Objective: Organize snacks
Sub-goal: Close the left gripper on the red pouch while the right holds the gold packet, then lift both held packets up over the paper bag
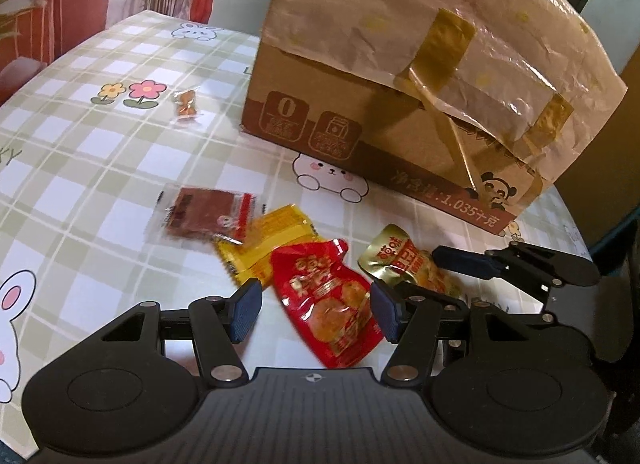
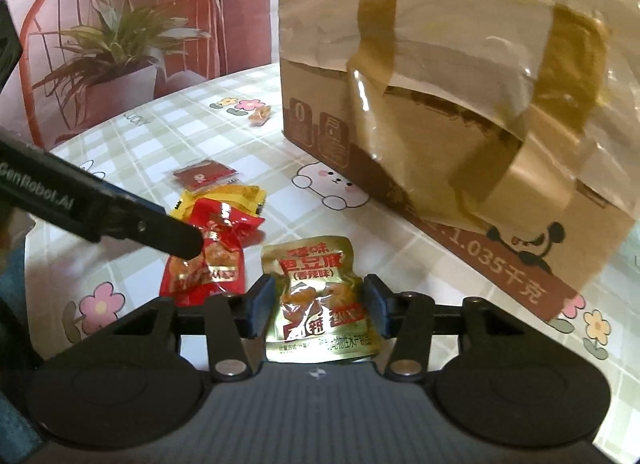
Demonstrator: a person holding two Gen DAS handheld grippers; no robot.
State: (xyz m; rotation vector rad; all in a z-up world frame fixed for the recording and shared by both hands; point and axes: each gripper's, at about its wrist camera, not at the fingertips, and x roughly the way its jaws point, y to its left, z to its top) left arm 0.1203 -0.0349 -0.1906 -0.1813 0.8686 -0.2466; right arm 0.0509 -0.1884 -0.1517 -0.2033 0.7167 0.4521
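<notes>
The gold snack pouch [image 2: 320, 300] lies flat on the checked tablecloth [image 2: 132, 152], near the front corner of the cardboard box [image 2: 500, 192], and sits between the pads of the right gripper [image 2: 318, 308]; the pads stand at its two side edges, but whether they press on it or only flank it I cannot tell. Just to its left lies the red snack pouch [image 1: 324, 304], which sits between the fingers of the left gripper [image 1: 314, 314]; those fingers stand apart, clear of the pouch on both sides, nothing clamped. The red pouch overlaps the near edge of a yellow packet [image 1: 268, 240], and farther left of that lies a clear packet with a dark red slab inside [image 1: 208, 212], touching the yellow one at a corner. Well apart, farther back on the cloth beside printed flowers, sits a small clear-wrapped orange sweet [image 1: 186, 106]. The box stands to the right and behind, with a wrinkled paper sheet [image 1: 480, 24] taped over its top by brown tape [image 1: 444, 42]. Beyond the table a backdrop shows a potted plant [image 2: 116, 60].
</notes>
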